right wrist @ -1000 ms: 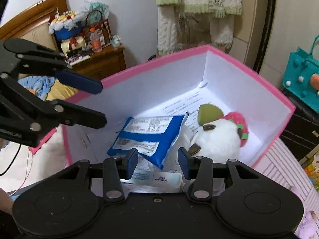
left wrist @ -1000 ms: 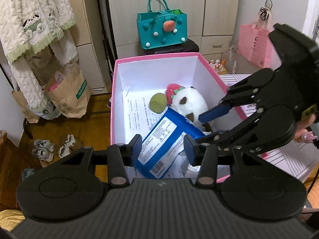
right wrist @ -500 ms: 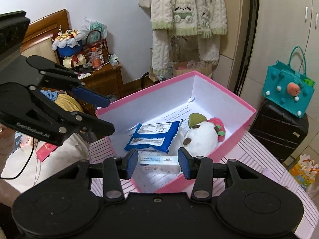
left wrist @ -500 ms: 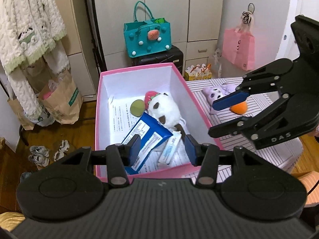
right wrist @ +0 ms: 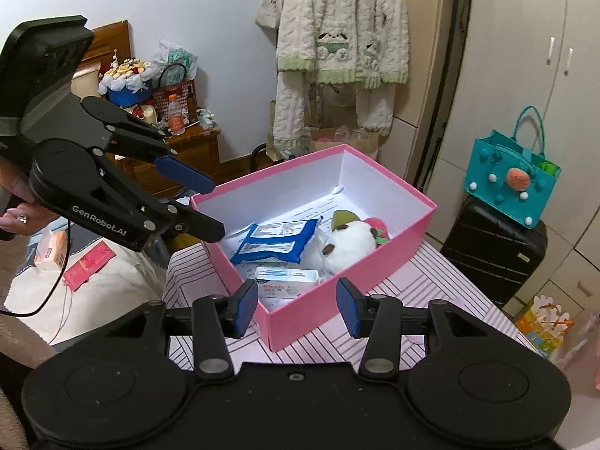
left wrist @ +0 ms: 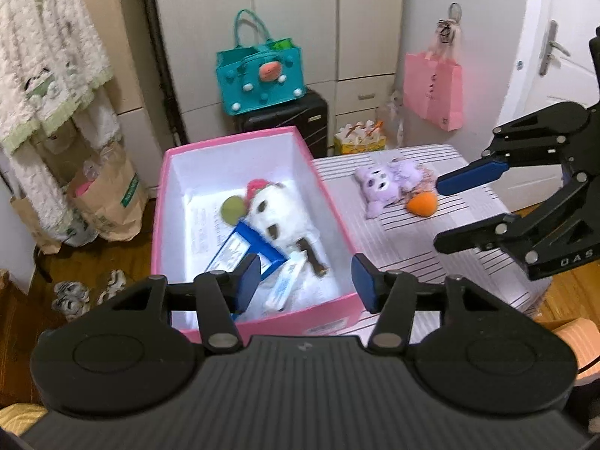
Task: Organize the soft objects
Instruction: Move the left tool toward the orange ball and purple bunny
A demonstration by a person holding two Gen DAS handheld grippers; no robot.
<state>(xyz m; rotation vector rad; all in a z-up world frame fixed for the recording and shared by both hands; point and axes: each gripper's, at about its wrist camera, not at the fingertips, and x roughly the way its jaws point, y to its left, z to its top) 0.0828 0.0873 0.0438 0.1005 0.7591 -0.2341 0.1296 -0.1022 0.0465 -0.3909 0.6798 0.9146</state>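
One open pink cardboard box (right wrist: pixel 390 242) with white lining stands at centre frame on the striped bench (right wrist: pixel 442 281); inside it, counted: one white plush toy with a red-and-green cap (right wrist: pixel 350 242), one blue plastic wipes packet (right wrist: pixel 279 242), one small white carton (right wrist: pixel 287 275), printed paper sheets beneath. In the left wrist view, two further soft items lie on the bench at centre right, outside the box: one lilac plush animal (left wrist: pixel 382 183) and, just beside it, one orange soft piece (left wrist: pixel 422 203). Left tongs (left wrist: pixel 305 283) at lower centre: empty, jaws moderately apart, just been widening. Right tongs (right wrist: pixel 298 307) at lower centre: empty, jaws moderately apart, just been widening slightly. Neither pair touches anything.
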